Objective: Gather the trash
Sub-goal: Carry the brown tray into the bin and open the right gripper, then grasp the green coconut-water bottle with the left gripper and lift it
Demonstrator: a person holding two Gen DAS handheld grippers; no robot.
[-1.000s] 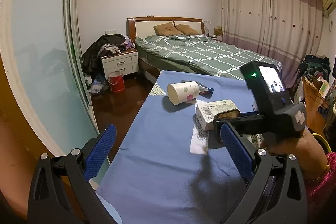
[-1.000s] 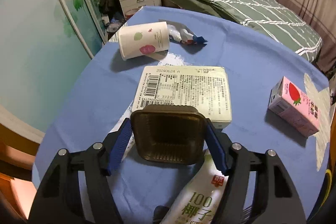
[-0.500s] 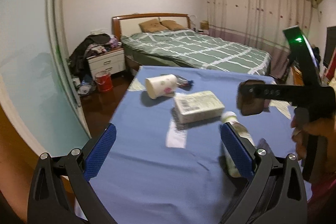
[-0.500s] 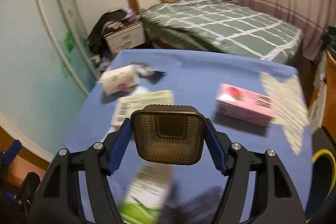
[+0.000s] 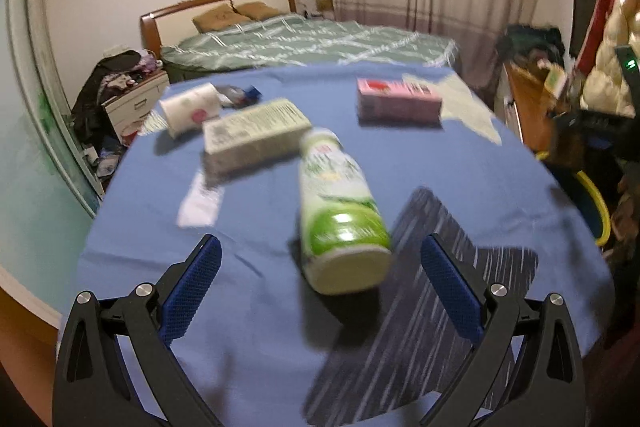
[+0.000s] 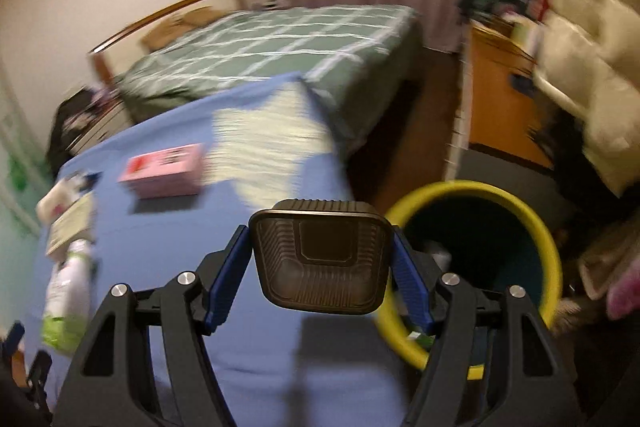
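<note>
Bedroom, blue-clothed table [image 5: 248, 307], littered

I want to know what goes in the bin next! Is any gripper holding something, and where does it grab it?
The right gripper holds a brown plastic tray, pinched by its two opposite sides. The left gripper is open and holds nothing.

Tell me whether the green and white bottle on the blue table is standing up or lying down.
Lying down. The bottle rests on its side on the table, base toward the left wrist camera, neck pointing away toward the bed.
</note>
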